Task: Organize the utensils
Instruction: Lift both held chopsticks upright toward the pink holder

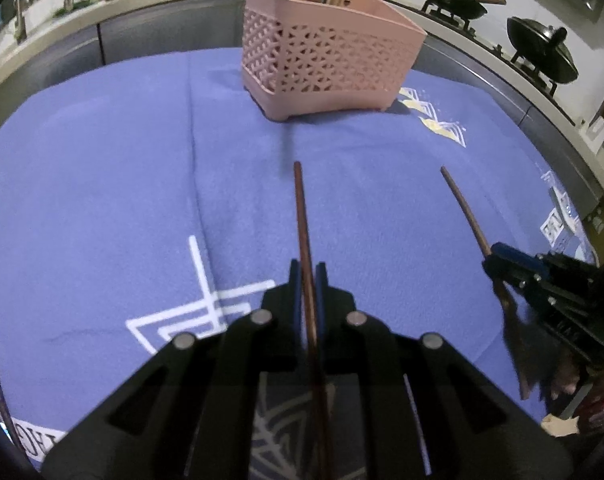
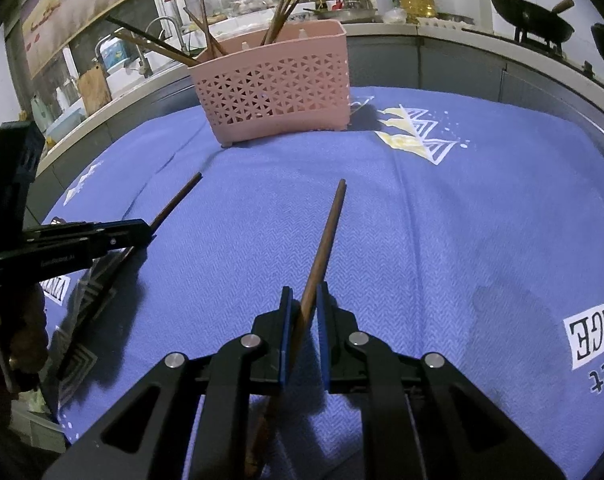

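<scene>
Near the surface's [image 2: 461, 240] far edge stands the pink basket [image 2: 274, 92]; left gripper [image 1: 308, 276] and right gripper [image 2: 304, 300] fingers each pinch a chopstick.

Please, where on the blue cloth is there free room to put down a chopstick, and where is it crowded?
Free: the blue cloth between the pink basket and both grippers, especially rightward near the printed triangles. Crowded: the basket itself, already holding chopsticks, and the near edge where the left gripper and right gripper hold theirs.
</scene>
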The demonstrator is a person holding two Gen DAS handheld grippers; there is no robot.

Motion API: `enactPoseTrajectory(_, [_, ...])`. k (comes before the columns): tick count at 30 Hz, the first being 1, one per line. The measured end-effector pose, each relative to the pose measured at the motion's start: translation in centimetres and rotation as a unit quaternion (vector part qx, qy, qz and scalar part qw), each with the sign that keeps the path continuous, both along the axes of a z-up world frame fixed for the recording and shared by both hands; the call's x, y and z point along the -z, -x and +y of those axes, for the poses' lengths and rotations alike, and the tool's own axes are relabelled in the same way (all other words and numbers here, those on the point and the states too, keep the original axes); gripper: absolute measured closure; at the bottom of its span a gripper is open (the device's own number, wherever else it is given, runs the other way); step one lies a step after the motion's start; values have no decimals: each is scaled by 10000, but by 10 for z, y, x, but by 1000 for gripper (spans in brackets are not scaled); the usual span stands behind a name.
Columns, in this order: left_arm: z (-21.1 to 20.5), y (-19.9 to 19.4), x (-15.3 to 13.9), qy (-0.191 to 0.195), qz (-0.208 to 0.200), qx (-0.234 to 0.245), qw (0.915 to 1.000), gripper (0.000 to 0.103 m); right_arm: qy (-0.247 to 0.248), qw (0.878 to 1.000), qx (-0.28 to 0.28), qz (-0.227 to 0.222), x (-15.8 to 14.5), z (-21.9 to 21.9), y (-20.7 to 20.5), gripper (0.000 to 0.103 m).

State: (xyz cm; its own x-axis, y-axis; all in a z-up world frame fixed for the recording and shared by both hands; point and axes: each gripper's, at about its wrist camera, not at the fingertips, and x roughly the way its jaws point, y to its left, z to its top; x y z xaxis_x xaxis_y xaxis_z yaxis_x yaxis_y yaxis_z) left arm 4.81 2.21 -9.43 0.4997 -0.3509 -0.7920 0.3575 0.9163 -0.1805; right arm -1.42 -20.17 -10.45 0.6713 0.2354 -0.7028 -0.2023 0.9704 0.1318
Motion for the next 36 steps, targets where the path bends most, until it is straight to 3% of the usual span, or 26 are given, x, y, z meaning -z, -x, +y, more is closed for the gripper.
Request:
enactPoseTrajectory(8, [-5,-19,-3,-171,115,-33,9998,96,136,9997,-89,154,-3,1,-18,90])
enactPoseTrajectory(10, [-10,-25,-5,-263,109,6,9996,91,101,9997,-92,217,-5,-2,-25,90])
enactPoseTrajectory(12, [-13,-31,-7,-334,100,-6,9994,67,-29,9995,-75,310,-6,-5,-33,89])
enactPoseTrajectory(19, [-18,-46,-7,-450,-2,-53,9990,65,-124,9981,-142,579,-10,-11,-58,89])
enactPoseTrajectory(24, [-20,-47,-4,-570,-248,-79,9980,96,67,9982,-255,539,-12,-5,-73,89])
enactPoseTrajectory(31, [-13,-43,-9,-379,-269,-133,9988,98,143,9970,-524,548,-15,7,-75,98])
enactPoseTrajectory(36, [0,-29,-34,3,-527,-141,9985,98,-52,9979,-639,57,-43,10,-57,98])
